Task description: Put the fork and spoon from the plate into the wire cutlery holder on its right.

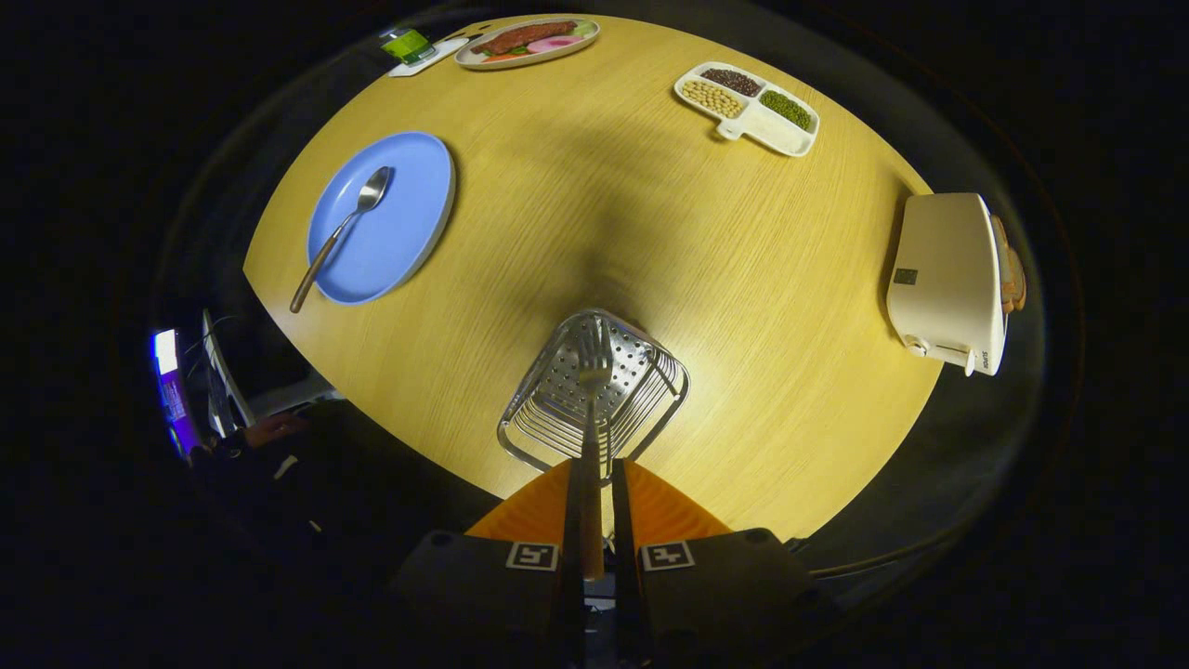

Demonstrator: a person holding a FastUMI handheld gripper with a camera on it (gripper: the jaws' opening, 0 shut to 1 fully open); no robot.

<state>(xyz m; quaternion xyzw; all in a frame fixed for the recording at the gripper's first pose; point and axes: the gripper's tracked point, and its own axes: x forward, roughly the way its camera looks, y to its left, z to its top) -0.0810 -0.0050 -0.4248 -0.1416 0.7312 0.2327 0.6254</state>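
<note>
Gripper (594, 483) fingers pinch the wooden-handled steel fork (593, 372) above the perforated wire cutlery holder (641, 372); released off-centre, its tines could catch the rim

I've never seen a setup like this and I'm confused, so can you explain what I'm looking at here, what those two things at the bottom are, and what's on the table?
This is a wide, rounded view from a camera riding on a handheld gripper that a person carries; no robot arm is involved. The two shapes at the bottom are its fingers, pointing forward. They are closed on the handle of a fork, whose tines hang over the wire cutlery holder just ahead of the fingers.

Everything sits on a round wooden table. Beyond the holder and off to one side is a blue plate with a spoon lying on it. Farther away are a divided dish of beans and a platter of food. A cream-coloured toaster stands at the other side.
</note>
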